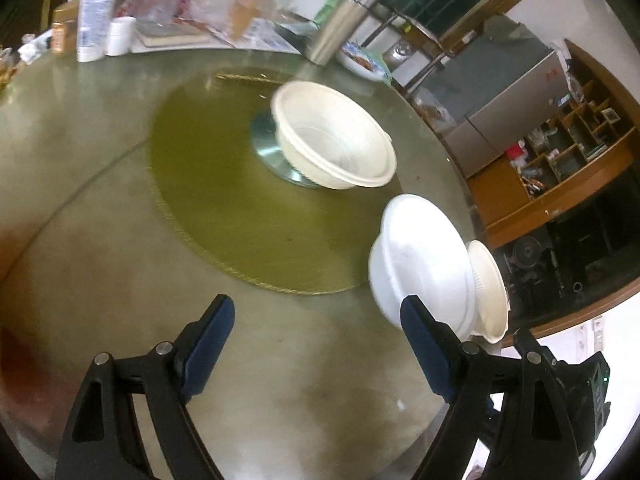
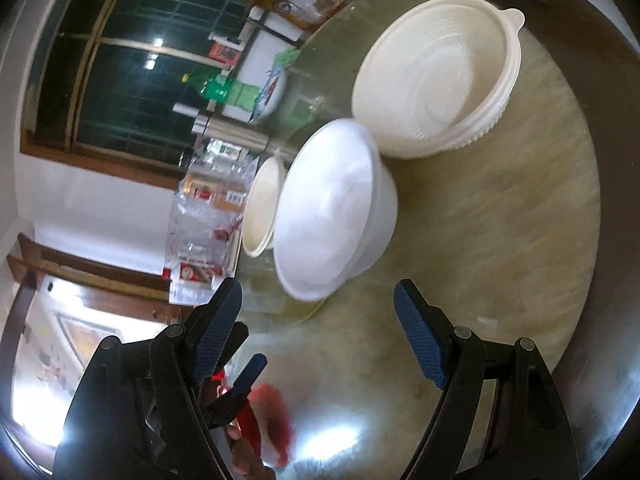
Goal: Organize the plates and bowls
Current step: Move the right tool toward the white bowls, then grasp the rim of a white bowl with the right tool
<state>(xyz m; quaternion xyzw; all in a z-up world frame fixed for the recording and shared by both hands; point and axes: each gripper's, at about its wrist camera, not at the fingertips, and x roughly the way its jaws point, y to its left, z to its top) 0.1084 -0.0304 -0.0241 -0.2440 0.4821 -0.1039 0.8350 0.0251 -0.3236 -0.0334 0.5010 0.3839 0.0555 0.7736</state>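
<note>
Both grippers, left gripper (image 1: 318, 322) and right gripper (image 2: 318, 312), spread wide, empty; white bowl (image 2: 334, 210) dead ahead of the right fingers, likely next grab for stacking.

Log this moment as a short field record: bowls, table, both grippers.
large cream bowl: upright, at the table centre
white bowl: upright, nearer the grippers
small cream bowl: just beyond the white one
table: round, glass-topped
left gripper: open, holding nothing
right gripper: open, holding nothing

On the table (image 1: 100, 208), the large bowl (image 1: 334, 136) sits behind the middle bowl (image 1: 420, 256), the small bowl (image 1: 486, 280) beside it.
</note>
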